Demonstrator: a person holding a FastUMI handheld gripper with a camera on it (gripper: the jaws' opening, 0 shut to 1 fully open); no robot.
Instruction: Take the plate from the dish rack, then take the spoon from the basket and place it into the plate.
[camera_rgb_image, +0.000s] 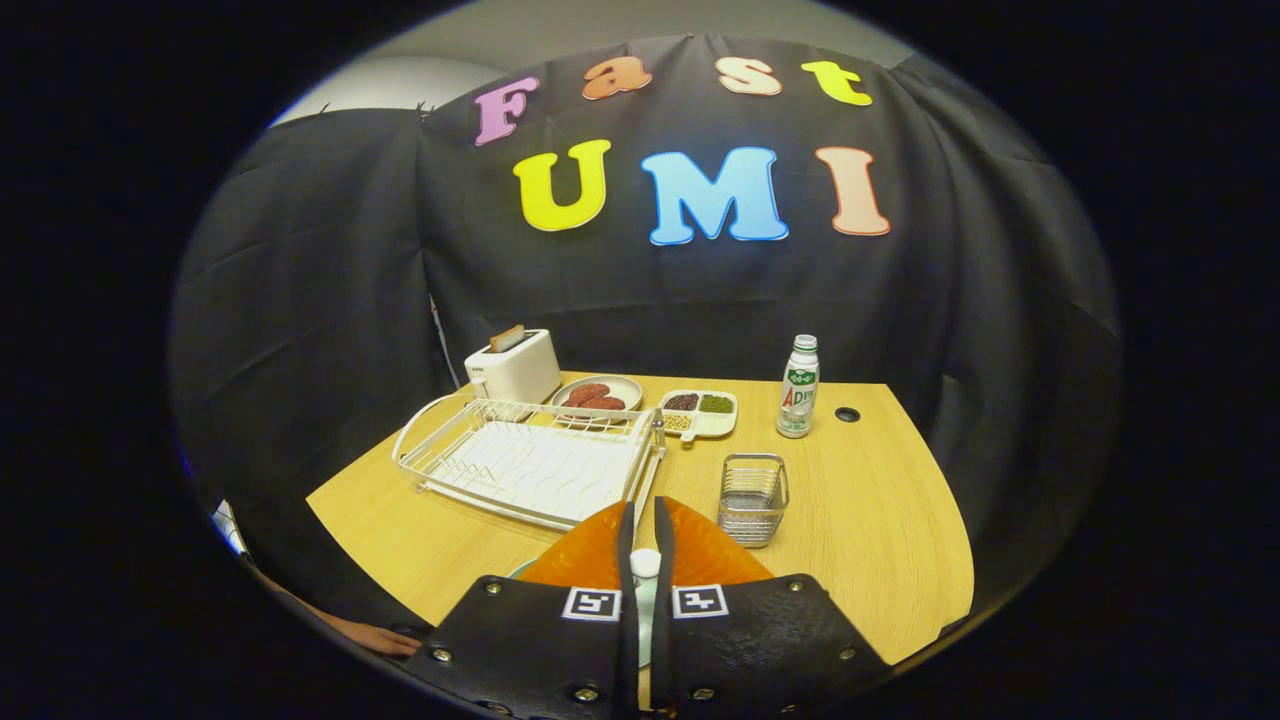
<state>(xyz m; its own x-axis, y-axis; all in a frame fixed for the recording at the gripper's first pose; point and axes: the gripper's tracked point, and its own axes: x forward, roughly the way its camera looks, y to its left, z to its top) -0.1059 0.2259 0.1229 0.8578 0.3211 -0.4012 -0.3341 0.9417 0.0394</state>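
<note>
My gripper (641, 508) is shut on a white spoon (645, 566); its rounded end shows in the narrow gap between the two fingers. Under the fingers, on the near part of the wooden table (880, 520), a pale green rim of the plate (522, 570) peeks out; the fingers hide the rest of the plate. Just ahead and to the left lies the white wire dish rack (530, 462) with no dishes in it. The small metal mesh basket (752, 497) stands just right of the fingertips and looks empty.
Beyond the rack stand a white toaster (513, 367) with a slice in it, a plate of reddish food (597, 394) and a divided dish of grains (700, 412). A drink bottle (798, 388) stands far right by a cable hole (847, 414). A person's hand (385, 637) rests at the table's near left edge.
</note>
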